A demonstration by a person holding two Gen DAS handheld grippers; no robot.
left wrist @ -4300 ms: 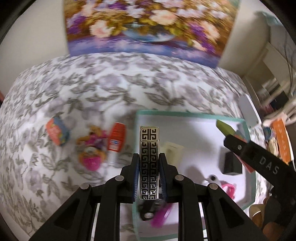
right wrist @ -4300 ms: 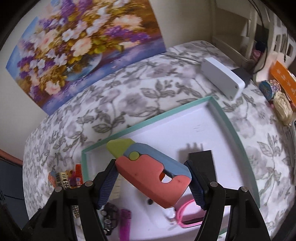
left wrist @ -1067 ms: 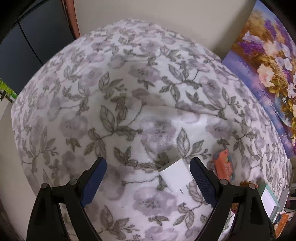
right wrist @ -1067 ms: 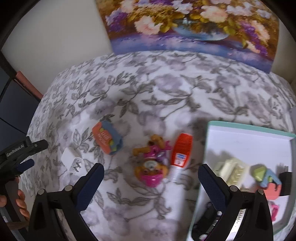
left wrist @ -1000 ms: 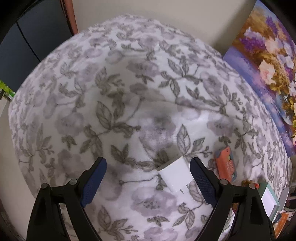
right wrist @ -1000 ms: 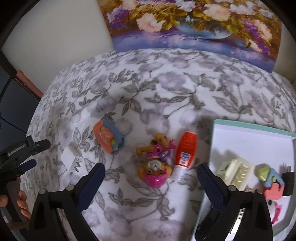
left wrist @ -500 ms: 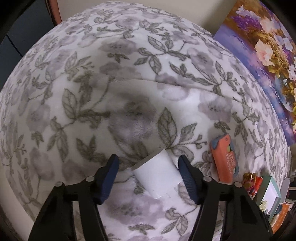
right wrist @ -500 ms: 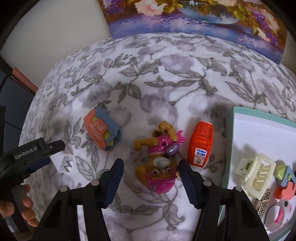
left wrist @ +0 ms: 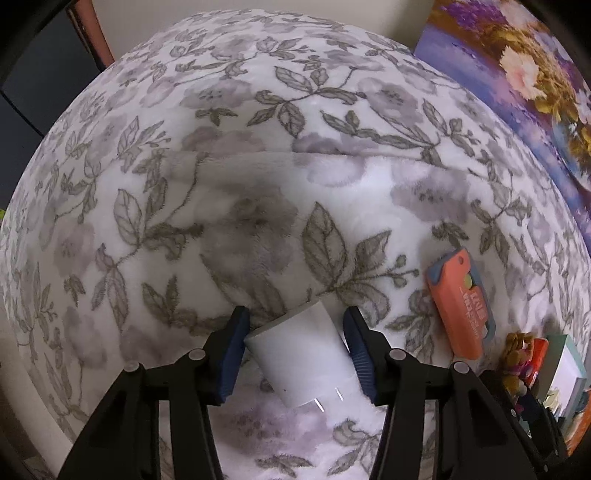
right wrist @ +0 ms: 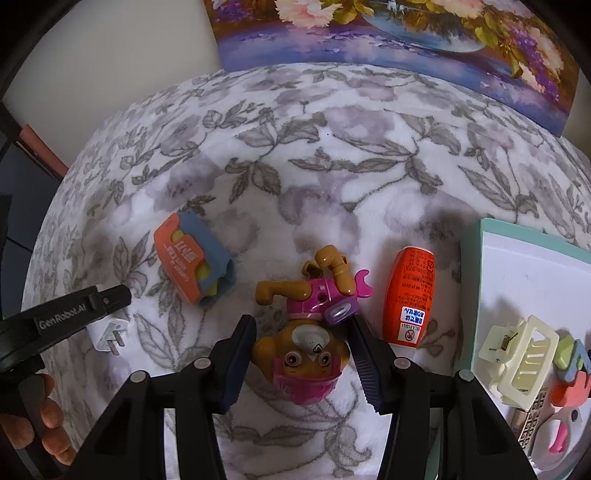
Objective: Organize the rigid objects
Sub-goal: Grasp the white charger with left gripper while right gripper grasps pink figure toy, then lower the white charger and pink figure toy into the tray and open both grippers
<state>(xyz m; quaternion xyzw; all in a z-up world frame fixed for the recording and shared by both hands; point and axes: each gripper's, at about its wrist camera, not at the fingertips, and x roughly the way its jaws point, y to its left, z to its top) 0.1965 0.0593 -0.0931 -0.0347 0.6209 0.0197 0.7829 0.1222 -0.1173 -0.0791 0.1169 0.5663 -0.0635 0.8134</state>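
Note:
A white charger plug (left wrist: 303, 363) lies on the flowered blanket between the blue pads of my left gripper (left wrist: 296, 321). The jaws are closing and both pads touch its sides. In the right wrist view its prongs (right wrist: 110, 338) show under the left gripper's finger (right wrist: 85, 306). A brown and pink puppy toy (right wrist: 303, 332) lies between the pads of my right gripper (right wrist: 302, 325). Those jaws are closing too, and the pads meet the toy's head. A teal-rimmed white tray (right wrist: 476, 236) sits to the right.
An orange and blue case (right wrist: 188, 258) and an orange bottle (right wrist: 408, 295) lie on the blanket beside the puppy. In the tray are a cream hair clip (right wrist: 517, 354), a patterned lighter (right wrist: 532, 424) and a pastel toy (right wrist: 569, 373). A person's hand (right wrist: 48, 417) holds the left gripper. A flower painting (right wrist: 406, 33) leans at the back.
Both grippers have sunk toward the blanket and their jaws have narrowed from wide open onto the charger and the puppy toy. The lighter and pastel toy held earlier now lie in the tray.

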